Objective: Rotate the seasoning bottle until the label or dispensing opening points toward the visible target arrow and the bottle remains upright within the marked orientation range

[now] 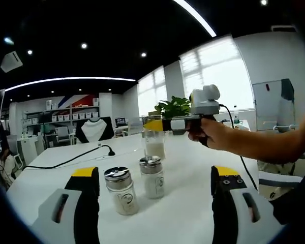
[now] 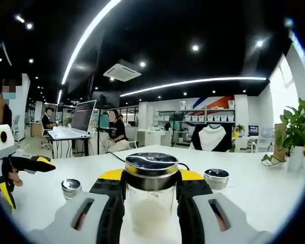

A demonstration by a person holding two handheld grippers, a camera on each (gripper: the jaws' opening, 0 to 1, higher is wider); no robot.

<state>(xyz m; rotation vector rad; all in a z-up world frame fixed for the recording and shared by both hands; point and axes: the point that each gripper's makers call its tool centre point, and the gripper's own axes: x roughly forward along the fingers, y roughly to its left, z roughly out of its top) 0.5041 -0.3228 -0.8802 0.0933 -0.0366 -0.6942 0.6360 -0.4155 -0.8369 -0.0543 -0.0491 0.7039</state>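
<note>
right tool (image 2: 151, 195) is clamped on a clear glass seasoning bottle (image 2: 151, 203) w/ chrome lid, at 6 o'clock. left tool (image 1: 155, 188) is held spread over smooth white counter (image 1: 193, 213); two small round shakers (image 1: 121, 190) are seen between its jaws.

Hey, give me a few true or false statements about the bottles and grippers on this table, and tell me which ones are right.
1. The right gripper has its jaws closed around a large clear bottle with a metal lid. True.
2. The left gripper is holding one of the small shakers. False: its jaws stand open, with both shakers between them untouched.
3. Two small shakers stand upright on the white table. True.
4. The large bottle lies on its side. False: it is upright.
5. A black cable runs across the table. True.
</note>
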